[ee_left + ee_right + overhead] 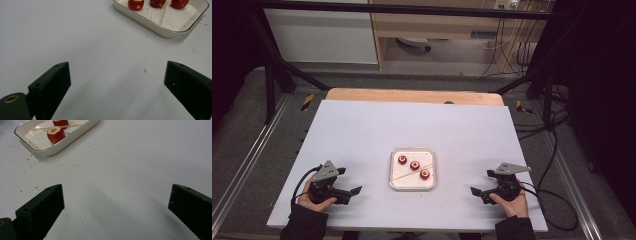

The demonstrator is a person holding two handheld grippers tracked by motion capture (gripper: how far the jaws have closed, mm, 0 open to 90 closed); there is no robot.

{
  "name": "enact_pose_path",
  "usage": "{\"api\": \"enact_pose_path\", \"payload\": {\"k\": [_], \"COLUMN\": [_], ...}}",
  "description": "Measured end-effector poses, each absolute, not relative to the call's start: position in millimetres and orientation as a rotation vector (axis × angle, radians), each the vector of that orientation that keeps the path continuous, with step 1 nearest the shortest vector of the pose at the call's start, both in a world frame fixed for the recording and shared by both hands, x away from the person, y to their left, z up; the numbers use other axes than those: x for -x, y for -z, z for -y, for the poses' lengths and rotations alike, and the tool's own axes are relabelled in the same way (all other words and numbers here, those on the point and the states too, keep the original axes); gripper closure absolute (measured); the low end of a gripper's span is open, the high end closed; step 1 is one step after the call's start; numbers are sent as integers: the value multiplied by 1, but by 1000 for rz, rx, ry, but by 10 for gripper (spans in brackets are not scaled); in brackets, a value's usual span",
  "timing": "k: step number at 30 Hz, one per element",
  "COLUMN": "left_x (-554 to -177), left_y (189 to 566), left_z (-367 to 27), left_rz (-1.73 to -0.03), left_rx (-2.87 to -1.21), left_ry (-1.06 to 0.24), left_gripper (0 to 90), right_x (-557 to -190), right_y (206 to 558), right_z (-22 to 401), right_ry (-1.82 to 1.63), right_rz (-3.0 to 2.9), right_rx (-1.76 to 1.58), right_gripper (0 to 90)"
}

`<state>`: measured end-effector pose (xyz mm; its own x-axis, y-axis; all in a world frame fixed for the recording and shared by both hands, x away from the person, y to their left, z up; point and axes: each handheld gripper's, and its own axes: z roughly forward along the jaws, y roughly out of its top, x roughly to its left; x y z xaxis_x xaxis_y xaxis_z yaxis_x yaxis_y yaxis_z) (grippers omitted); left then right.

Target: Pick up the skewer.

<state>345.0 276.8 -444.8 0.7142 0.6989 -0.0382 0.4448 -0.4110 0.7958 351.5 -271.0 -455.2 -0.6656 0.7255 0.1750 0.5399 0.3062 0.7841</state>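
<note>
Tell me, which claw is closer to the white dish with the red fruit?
Left, though only slightly. The left claw sits open to the dish's left; the right claw sits open a little farther off on its right.

White tabletop point(362, 135), a strip of bare wood point(412, 95) showing along its far edge. Near the middle front sits a white square dish point(394, 181) with a dark rim line. Brown crumbs point(30, 160) scattered on the surface around the dish; one pale crumb point(145, 70) apart.
</note>
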Motion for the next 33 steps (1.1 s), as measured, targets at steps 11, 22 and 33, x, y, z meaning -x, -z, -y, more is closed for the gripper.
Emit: {"api": "enact_pose_path", "payload": {"k": [11, 22, 33], "left_x": [-345, -346, -346], "left_y": [444, 442, 441], "left_z": [-269, -263, -251], "left_rz": [-850, -844, -825], "left_rx": [-2089, -2098, -2120], "left_ry": [-376, -368, -344], "left_gripper": [65, 68, 71], "right_x": [-351, -351, -350], "right_y": [455, 456, 456], "right_z": [270, 269, 269], "right_ry": [-1296, -1298, -1294], "right_rz": [-2361, -2363, -2363], "right_rx": [-1171, -1168, -1164], "right_gripper": [8, 7, 6]}}
